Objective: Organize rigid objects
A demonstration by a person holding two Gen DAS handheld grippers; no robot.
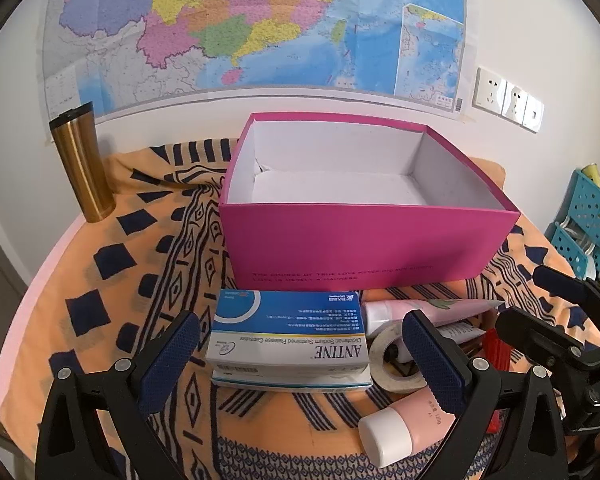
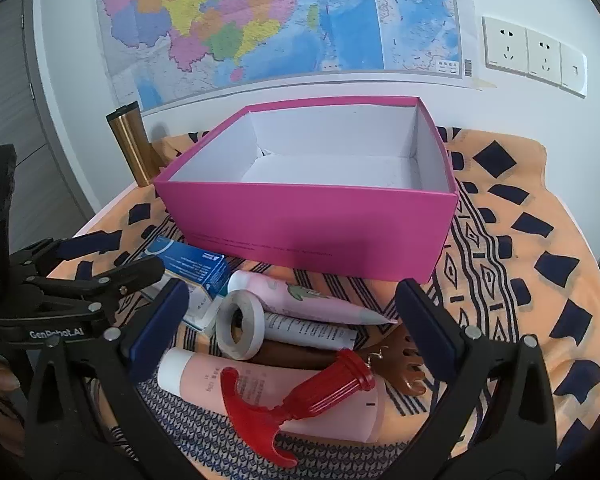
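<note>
A table draped in an orange patterned cloth (image 1: 112, 280) is set against a wall with a map (image 1: 260, 20). An empty pink box (image 2: 312, 220) is placed behind a medicine carton (image 1: 288, 336), tape roll (image 2: 240, 324) and tubes (image 2: 268, 384). Both the left gripper (image 1: 300, 352) and right gripper (image 2: 292, 328) are held wide open, with nothing gripped.

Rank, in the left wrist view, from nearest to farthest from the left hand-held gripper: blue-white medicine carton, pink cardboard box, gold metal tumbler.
1. Blue-white medicine carton: between the open fingers of the left hand-held gripper.
2. Pink cardboard box: behind the carton.
3. Gold metal tumbler: far left, by the wall.
</note>
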